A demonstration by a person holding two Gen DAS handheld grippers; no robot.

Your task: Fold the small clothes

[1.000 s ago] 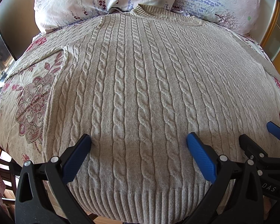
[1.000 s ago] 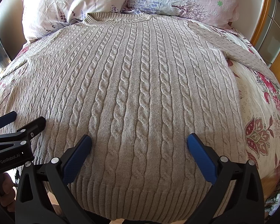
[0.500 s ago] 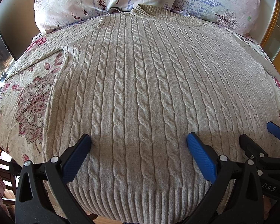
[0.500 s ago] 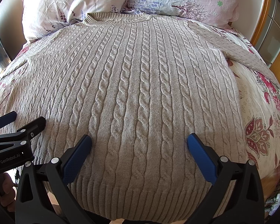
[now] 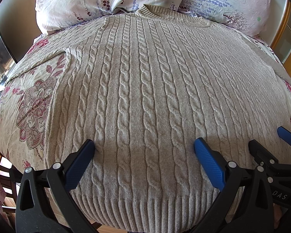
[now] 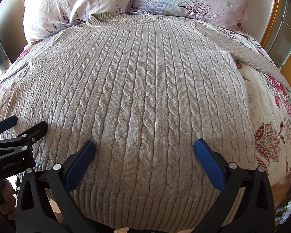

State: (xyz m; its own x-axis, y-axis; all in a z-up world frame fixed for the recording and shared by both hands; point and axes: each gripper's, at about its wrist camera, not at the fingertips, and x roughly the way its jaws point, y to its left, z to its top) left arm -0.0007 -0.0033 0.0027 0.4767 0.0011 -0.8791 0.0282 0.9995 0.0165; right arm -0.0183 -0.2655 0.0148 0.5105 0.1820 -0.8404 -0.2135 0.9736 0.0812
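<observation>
Left wrist view: sweater flat, frame centre, ready for folding; left gripper, right gripper spread wide, holding nothing, above hem.

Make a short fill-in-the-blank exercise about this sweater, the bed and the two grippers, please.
1. The cable-knit sweater lies spread flat on the floral ____.
2. Its neckline points toward the two ____ at the head of the bed.
3. The left gripper and the right gripper both have their jaws ____.
4. Nearest to the cameras is the sweater's ribbed ____.

Missing words: bedspread; pillows; open; hem
</observation>
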